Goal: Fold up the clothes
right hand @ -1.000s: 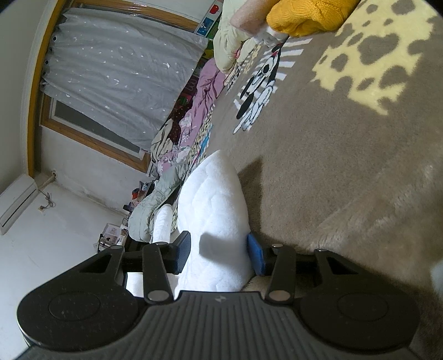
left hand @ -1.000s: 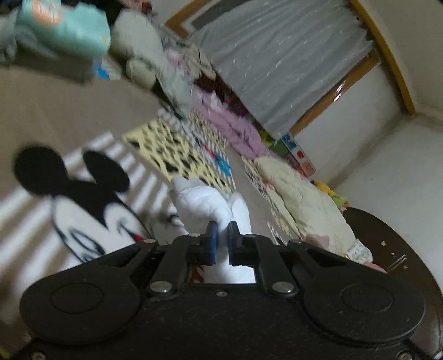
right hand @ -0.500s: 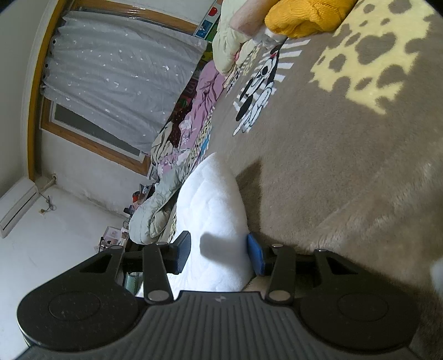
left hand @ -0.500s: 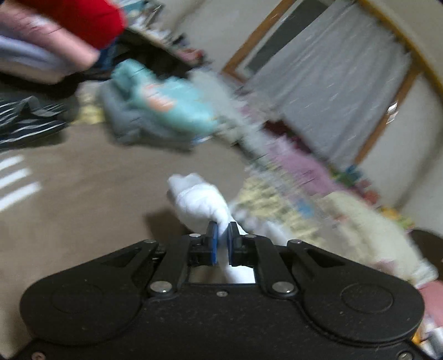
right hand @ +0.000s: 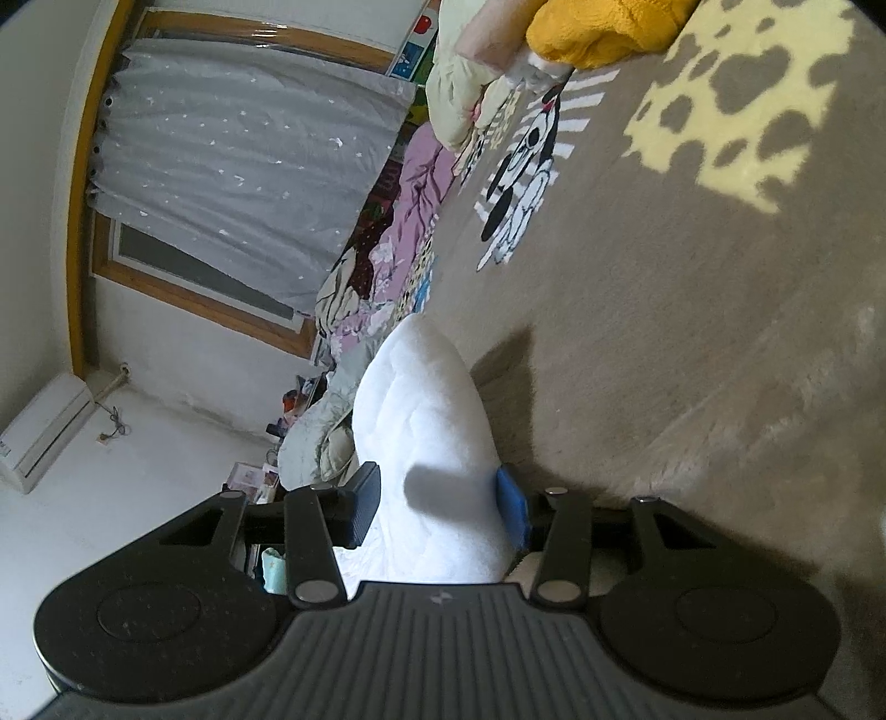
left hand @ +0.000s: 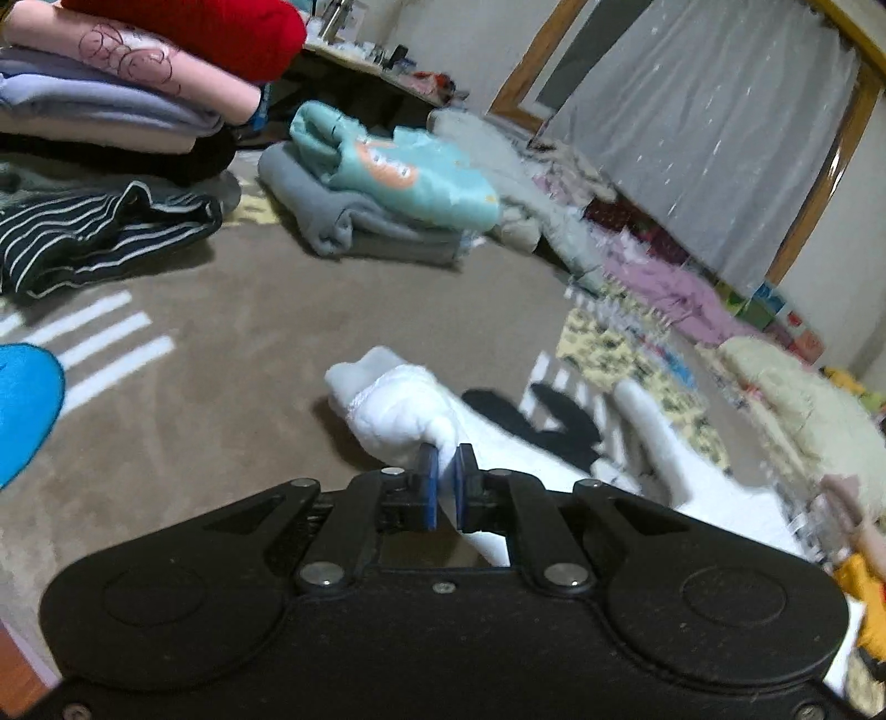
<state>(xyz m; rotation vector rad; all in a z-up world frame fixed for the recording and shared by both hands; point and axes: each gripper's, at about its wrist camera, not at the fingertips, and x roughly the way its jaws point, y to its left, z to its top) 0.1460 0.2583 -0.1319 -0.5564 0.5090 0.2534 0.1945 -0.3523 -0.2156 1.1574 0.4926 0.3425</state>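
Note:
A white fleecy garment hangs bunched over the brown carpet, with my left gripper shut on a fold of it. The cloth trails to the right, where a second white fold stands up. In the right wrist view the same white garment rises as a thick hump between the fingers of my right gripper. Its jaws stand wide and both pads press against the cloth's sides. The lower part of the garment is hidden behind both gripper bodies.
Folded stacks lie at the back left: a red and pink pile, a striped dark garment, a teal and grey bundle. Loose clothes line the curtained window wall. A yellow garment and cream bedding lie far off.
My left gripper has swung its view to the left with the white cloth still clamped, so the folded stacks came into sight. The right gripper has barely moved and keeps its hold.

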